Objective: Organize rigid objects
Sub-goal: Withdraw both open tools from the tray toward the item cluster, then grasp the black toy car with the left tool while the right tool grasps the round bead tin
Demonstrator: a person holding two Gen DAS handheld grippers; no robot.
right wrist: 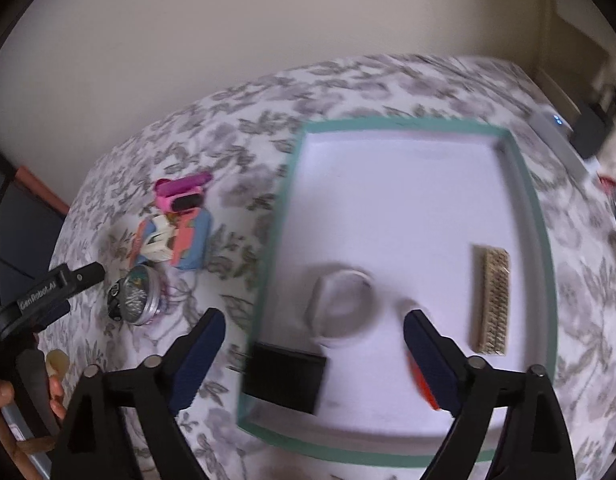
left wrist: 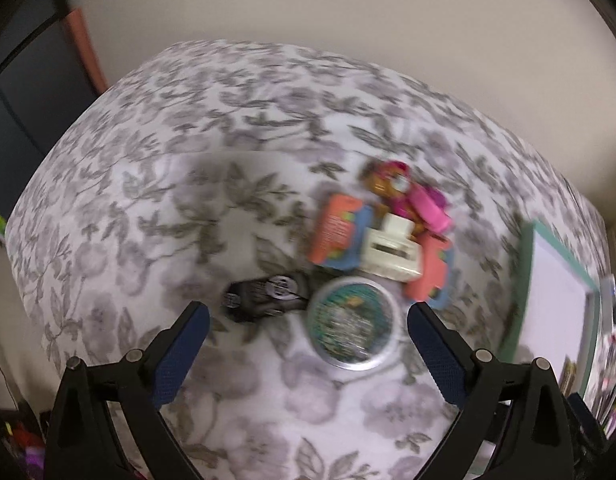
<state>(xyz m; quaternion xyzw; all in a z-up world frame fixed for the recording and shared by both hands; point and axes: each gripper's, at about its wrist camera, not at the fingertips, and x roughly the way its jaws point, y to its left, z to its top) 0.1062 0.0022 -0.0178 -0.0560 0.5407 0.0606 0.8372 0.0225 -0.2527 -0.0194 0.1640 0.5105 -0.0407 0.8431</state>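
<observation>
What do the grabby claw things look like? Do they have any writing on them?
Each hand-held gripper has two black plastic fingers shaped like a wide V, with round silver bolts at the joints. The fingertips wear bumpy dark blue pads. In the right wrist view, the side of the left hand-held gripper shows white lettering that reads GenRobot.AI.
</observation>
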